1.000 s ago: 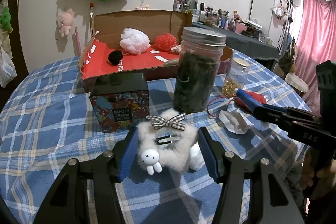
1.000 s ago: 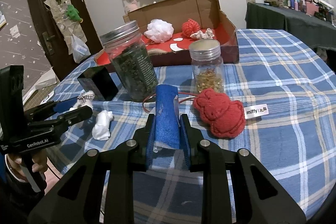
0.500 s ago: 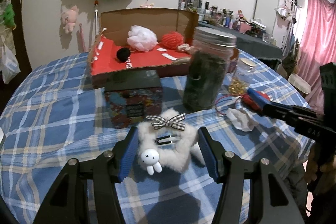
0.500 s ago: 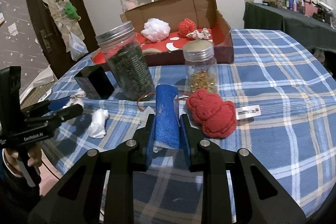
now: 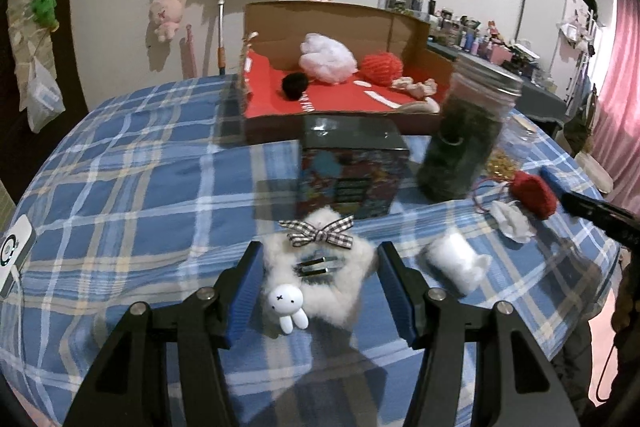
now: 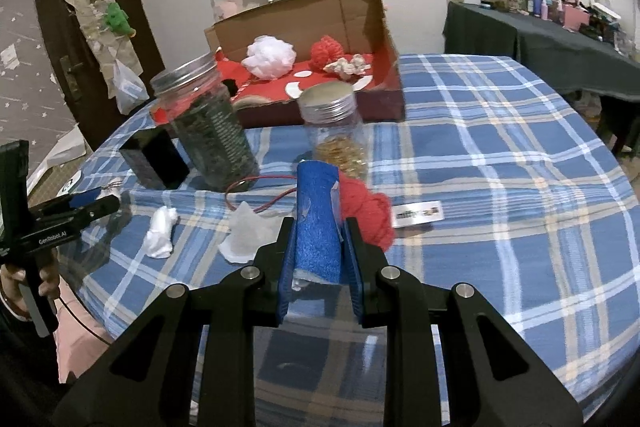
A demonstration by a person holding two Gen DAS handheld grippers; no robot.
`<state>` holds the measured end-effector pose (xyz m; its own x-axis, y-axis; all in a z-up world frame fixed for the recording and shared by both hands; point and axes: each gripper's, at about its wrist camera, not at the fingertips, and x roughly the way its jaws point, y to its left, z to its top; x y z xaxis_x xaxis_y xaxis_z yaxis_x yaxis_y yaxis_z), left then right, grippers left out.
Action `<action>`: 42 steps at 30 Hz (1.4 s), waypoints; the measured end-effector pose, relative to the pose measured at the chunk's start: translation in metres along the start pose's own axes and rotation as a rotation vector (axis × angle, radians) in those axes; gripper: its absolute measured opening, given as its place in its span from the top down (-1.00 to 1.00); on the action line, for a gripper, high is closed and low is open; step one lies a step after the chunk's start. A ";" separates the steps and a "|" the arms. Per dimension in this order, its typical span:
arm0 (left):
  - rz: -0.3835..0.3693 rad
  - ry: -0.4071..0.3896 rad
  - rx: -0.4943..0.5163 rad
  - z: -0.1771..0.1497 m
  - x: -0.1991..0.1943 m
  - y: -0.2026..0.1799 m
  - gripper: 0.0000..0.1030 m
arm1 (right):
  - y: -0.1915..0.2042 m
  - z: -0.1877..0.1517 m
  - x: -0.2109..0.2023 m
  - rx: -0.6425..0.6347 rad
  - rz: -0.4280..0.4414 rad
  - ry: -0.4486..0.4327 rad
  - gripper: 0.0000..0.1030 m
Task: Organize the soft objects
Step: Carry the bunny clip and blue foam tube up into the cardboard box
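My left gripper is shut on a white fluffy pouch with a checked bow, a hair clip and a small bunny charm, held just above the plaid tablecloth. My right gripper is shut on a blue foam roll. Behind the roll lies a red knitted bunny, partly hidden. An open cardboard box with a red floor stands at the back. It holds a white bath pouf, a red yarn ball and a black pompom. The left gripper also shows at the right wrist view's left edge.
A dark jar and a printed tin stand between my left gripper and the box. A small jar of golden bits stands ahead of the right gripper. White wads and a tissue lie on the cloth.
Both hands shifted sideways with their loads: the scene slid right in the left view and left in the right view. A white wad now shows beside the pouch. The red bunny is partly behind the foam roll.
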<state>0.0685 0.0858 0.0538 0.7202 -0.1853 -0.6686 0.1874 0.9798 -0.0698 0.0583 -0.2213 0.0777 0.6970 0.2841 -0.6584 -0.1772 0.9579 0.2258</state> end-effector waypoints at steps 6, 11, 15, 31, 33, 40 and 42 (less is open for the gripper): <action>0.034 0.021 -0.017 0.004 0.005 0.018 -0.16 | -0.014 0.010 -0.002 -0.005 -0.054 0.006 0.57; 0.054 0.037 -0.016 0.012 0.015 0.035 -0.16 | -0.022 0.020 0.007 -0.038 -0.055 0.025 0.57; 0.062 0.046 0.002 0.019 0.023 0.045 -0.16 | -0.028 0.029 0.019 -0.067 -0.062 0.044 0.57; -0.046 0.032 0.183 0.054 0.050 0.056 -0.16 | -0.046 0.070 0.052 -0.166 0.027 0.053 0.57; -0.063 0.033 0.193 0.058 0.052 0.058 -0.16 | -0.049 0.074 0.056 -0.166 0.052 0.053 0.57; -0.087 0.027 0.220 0.067 0.055 0.064 -0.16 | -0.054 0.087 0.068 -0.185 0.084 0.063 0.57; -0.094 0.023 0.233 0.070 0.055 0.064 -0.16 | -0.054 0.090 0.070 -0.191 0.094 0.067 0.57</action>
<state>0.1671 0.1327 0.0642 0.6771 -0.2708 -0.6843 0.4041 0.9139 0.0382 0.1795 -0.2569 0.0838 0.6246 0.3685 -0.6885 -0.3722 0.9155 0.1524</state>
